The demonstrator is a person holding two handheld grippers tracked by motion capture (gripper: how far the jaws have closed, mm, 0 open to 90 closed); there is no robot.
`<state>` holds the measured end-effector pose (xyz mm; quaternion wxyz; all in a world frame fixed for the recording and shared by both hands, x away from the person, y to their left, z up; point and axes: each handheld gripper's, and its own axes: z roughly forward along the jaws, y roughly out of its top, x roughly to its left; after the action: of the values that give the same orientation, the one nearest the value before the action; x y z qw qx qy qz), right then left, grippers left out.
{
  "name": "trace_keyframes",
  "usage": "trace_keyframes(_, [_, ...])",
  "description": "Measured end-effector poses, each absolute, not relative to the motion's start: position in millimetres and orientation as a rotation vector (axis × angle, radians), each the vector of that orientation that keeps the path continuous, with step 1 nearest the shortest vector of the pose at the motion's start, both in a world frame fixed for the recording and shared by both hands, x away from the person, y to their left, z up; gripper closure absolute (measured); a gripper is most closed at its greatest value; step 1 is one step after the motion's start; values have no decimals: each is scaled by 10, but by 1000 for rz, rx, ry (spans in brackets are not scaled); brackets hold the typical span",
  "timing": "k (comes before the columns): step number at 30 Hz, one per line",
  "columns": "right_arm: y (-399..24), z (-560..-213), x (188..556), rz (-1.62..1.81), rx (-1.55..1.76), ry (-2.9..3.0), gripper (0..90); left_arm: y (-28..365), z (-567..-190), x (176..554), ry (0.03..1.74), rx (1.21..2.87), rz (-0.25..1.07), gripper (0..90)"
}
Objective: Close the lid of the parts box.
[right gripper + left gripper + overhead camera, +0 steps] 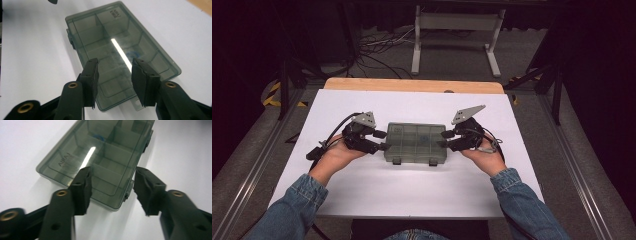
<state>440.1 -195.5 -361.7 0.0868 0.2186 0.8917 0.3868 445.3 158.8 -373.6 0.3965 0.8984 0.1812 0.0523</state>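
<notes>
Nearest the camera in the high view, two denim sleeves (297, 205) come in from the bottom edge, each hand carrying a gripper over the white worktop (362, 190). The left gripper (382, 140) sits at the left short end of a smoky grey plastic box (415, 141), and the right gripper (444, 139) sits at the opposite short end. The box lies flat on the worktop between them, lid closed, its two latches facing the person.

In the left gripper view, the fingers (83, 187) stand apart over the near end of the box (100, 162), not pressing on it; a small blue thing (98, 137) shows through the lid in a far compartment. In the right gripper view, the fingers (91, 75) are likewise parted above the near end of the box (112, 45), clear of the lid.

Beyond the worktop, a wooden edge (412, 85) shows, then cables (377, 50) and a white stand (457, 35) on the floor.
</notes>
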Motion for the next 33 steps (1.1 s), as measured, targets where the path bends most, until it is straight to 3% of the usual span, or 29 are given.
trace_keyframes(8, [-2062,-3553,4247,1264,625,2552,456,1708,-3738,4331,483,2163,161,217])
trace_keyframes(12, [-2121,-3547,4147,1306,602,2486,354,1787,-3725,4242,499,2088,211,155])
trace_keyframes(33, [-2535,-3725,3762,1540,573,2164,58,2060,-3885,3925,507,1862,327,27])
